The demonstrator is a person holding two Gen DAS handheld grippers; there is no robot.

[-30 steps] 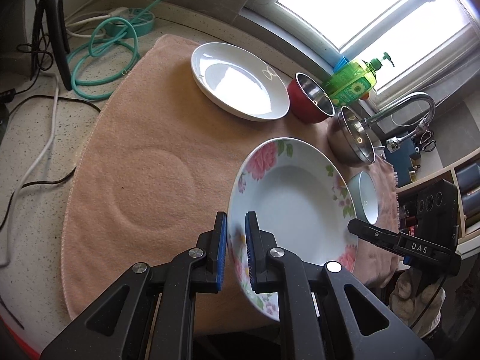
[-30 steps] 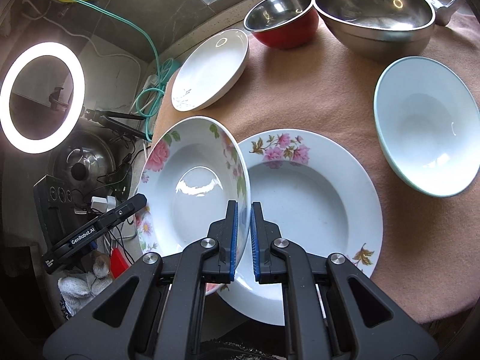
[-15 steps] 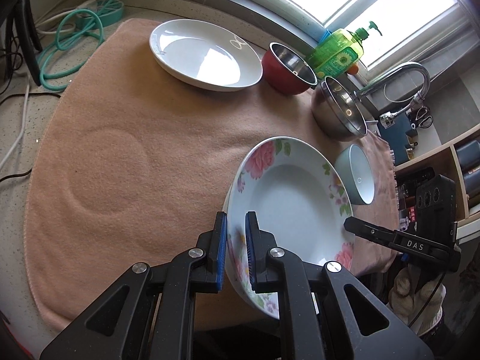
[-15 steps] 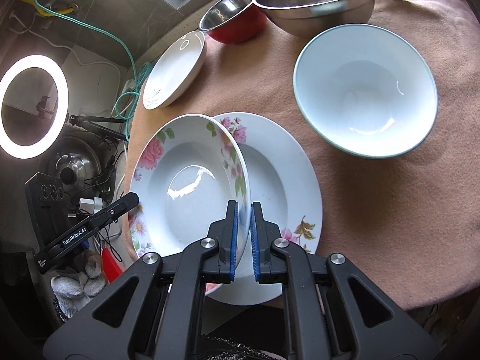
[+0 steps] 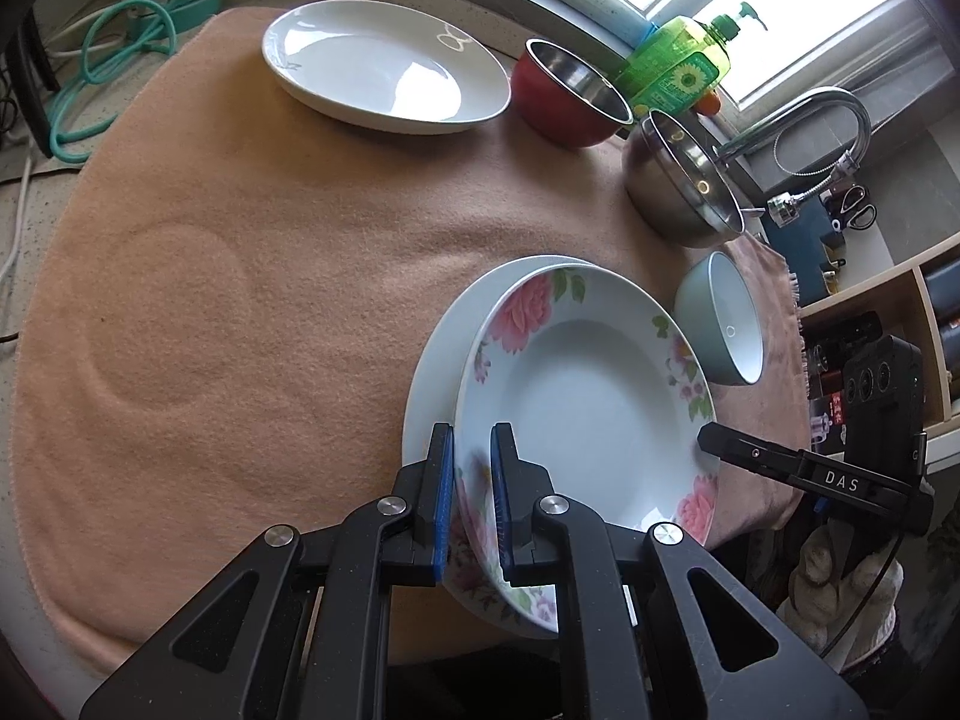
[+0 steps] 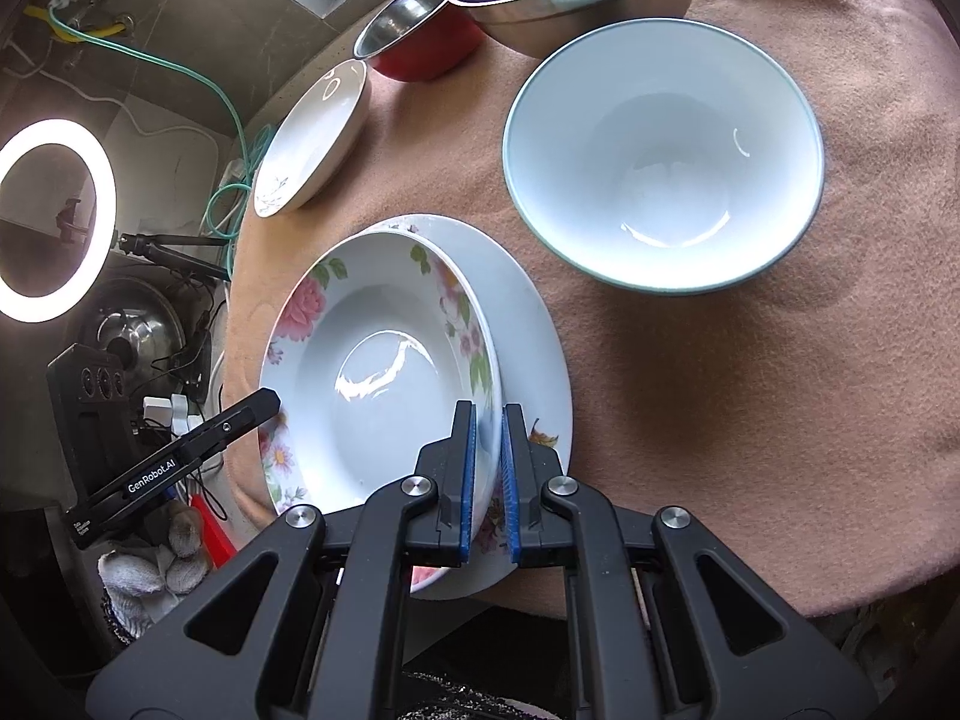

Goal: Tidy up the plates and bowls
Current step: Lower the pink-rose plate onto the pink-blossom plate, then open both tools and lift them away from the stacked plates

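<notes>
Sunlit from a window behind it, our desk (image 5: 36, 228) carries a peach towel (image 5: 252, 276) where the dishes sit. We read "DAS" on the right claw's arm in the left wrist view and "GenRobot.AI" on the left claw's arm in the right wrist view; the print on the green soap bottle (image 5: 678, 69) with its sunflower label is too small for us to read. Our left claw (image 5: 470, 504) is clamped narrow on the near rim of the floral plate (image 5: 576, 396), and our right claw (image 6: 487, 474) pinches the opposite rim of that same plate, so we hold it between both. It is tilted, its hollow face turned up toward the cameras, sitting over a second plate (image 6: 534, 336) that lies flat on the towel, whose rim shows around one side. Just beside this pair stands a pale bowl with a teal rim (image 6: 663, 156), mouth up. Farther back we see a white plate (image 5: 384, 75), a red bowl with a steel lining (image 5: 570, 96) and a large steel bowl (image 5: 684, 180) in a row. A lit ring light (image 6: 57, 219) stands off the desk's edge.
</notes>
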